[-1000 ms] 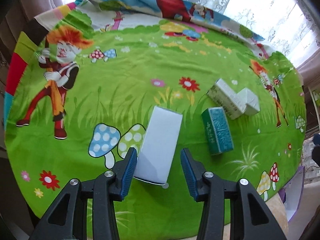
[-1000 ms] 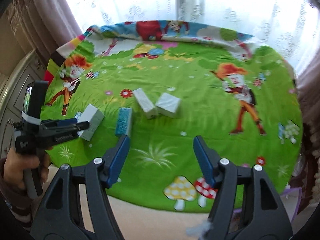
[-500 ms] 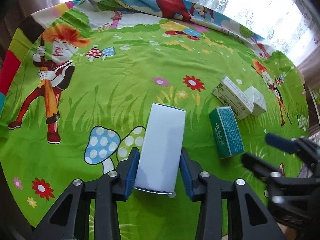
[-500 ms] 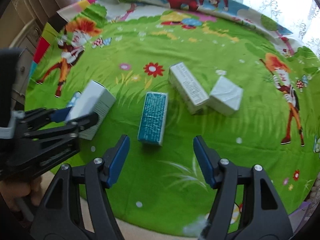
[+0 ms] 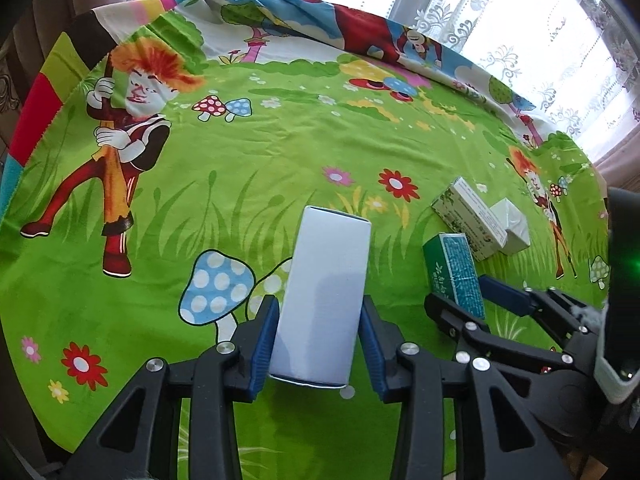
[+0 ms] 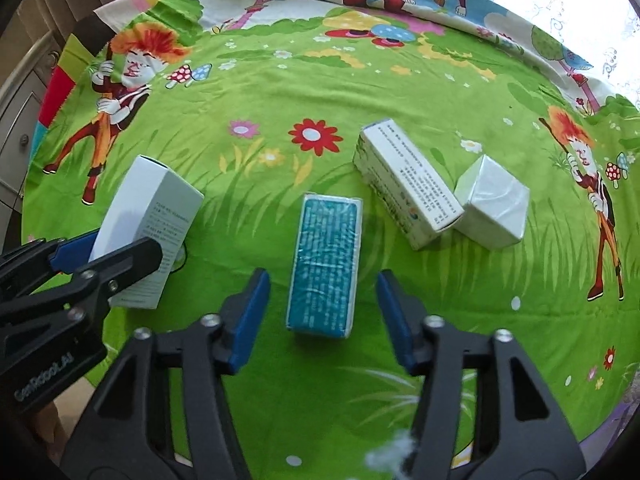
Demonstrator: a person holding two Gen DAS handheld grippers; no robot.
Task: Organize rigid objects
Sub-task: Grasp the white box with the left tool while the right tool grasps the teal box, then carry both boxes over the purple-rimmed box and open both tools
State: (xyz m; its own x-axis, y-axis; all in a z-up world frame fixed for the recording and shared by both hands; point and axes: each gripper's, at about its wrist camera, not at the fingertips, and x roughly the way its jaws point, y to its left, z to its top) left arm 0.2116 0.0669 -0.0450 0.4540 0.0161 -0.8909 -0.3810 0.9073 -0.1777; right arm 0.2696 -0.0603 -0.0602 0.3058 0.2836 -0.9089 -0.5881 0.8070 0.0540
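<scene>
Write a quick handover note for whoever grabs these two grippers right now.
Left gripper: fingers shut on the white box, which lies on the green cloth.
Right gripper: open, fingers either side of the teal box, not touching it.
Printed white carton and small white cube box lie touching, to the right.
Done: nothing grouped yet.
Left: grip the teal box, line up all four.
</scene>
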